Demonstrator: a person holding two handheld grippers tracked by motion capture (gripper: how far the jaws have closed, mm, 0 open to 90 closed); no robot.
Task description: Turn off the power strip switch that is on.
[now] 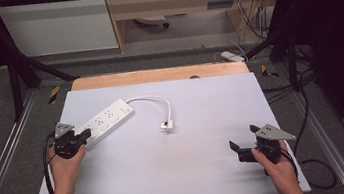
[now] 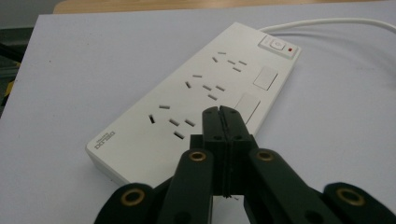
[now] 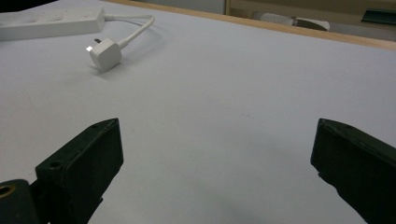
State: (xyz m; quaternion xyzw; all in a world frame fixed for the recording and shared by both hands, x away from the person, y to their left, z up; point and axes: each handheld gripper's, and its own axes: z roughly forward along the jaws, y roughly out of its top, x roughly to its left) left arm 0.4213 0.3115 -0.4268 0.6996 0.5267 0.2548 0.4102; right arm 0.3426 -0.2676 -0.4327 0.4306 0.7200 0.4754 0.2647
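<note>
A white power strip (image 1: pixel 105 121) (image 2: pixel 196 98) (image 3: pixel 51 21) lies slanted on the left half of the white table top (image 1: pixel 166 148). Its white cable (image 1: pixel 160 101) (image 3: pixel 137 28) loops round to a white plug (image 1: pixel 166 125) (image 3: pixel 105 53) lying near the middle. My left gripper (image 1: pixel 84 135) (image 2: pixel 219 112) is shut with nothing between its jaws, its tips over the strip's near end, beside the nearest socket. My right gripper (image 1: pixel 243 138) (image 3: pixel 217 154) hovers at the table's right front, jaws wide open over bare table, well apart from the plug.
A wooden strip (image 1: pixel 157 74) borders the table's far edge. Black frame bars (image 1: pixel 20 66) and loose cables (image 1: pixel 280 88) stand around the table. Another white strip (image 1: pixel 231 56) lies on the floor behind. A broad stretch of table lies between the two grippers.
</note>
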